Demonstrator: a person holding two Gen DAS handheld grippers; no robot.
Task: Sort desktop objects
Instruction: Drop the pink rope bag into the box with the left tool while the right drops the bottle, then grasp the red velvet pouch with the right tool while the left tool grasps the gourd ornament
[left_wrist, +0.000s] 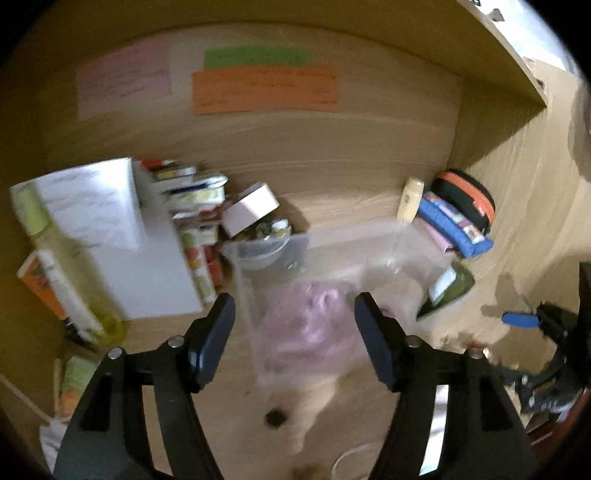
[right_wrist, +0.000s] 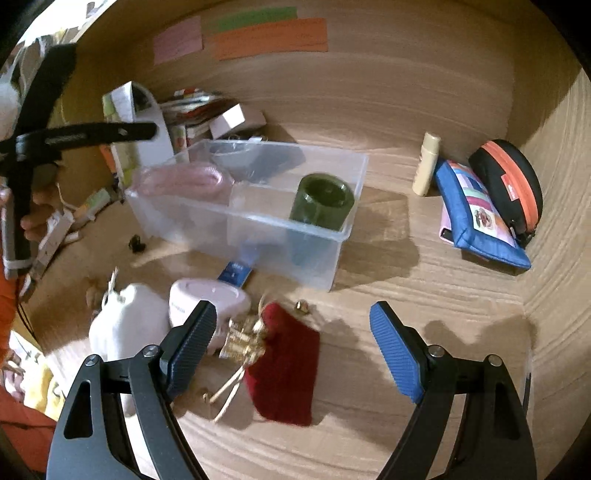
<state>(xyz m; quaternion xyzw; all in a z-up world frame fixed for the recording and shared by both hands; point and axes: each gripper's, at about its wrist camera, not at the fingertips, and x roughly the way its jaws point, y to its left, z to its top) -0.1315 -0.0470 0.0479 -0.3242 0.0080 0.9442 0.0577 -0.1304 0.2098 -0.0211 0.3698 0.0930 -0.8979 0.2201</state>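
A clear plastic bin (right_wrist: 332, 230) stands mid-desk and holds a dark green jar (right_wrist: 322, 202) and a pink coiled item (right_wrist: 184, 181). The bin also shows in the left wrist view (left_wrist: 243, 295), with the pink item (left_wrist: 310, 328) and green jar (left_wrist: 448, 288) inside. My left gripper (left_wrist: 295, 339) is open and empty above the bin's near end; it shows in the right wrist view (right_wrist: 85, 134). My right gripper (right_wrist: 293, 350) is open and empty over a red velvet pouch (right_wrist: 286, 369) with gold trinkets (right_wrist: 243, 338). A pink round case (right_wrist: 210, 299) and a white pouch (right_wrist: 125, 325) lie beside them.
A blue pouch (right_wrist: 476, 218), a black and orange case (right_wrist: 513, 184) and a cream bottle (right_wrist: 426, 164) stand at the right wall. Boxes and books (left_wrist: 184, 206) pile at the back left. Coloured notes (left_wrist: 264, 88) hang on the back panel. A small black object (left_wrist: 275, 417) lies on the desk.
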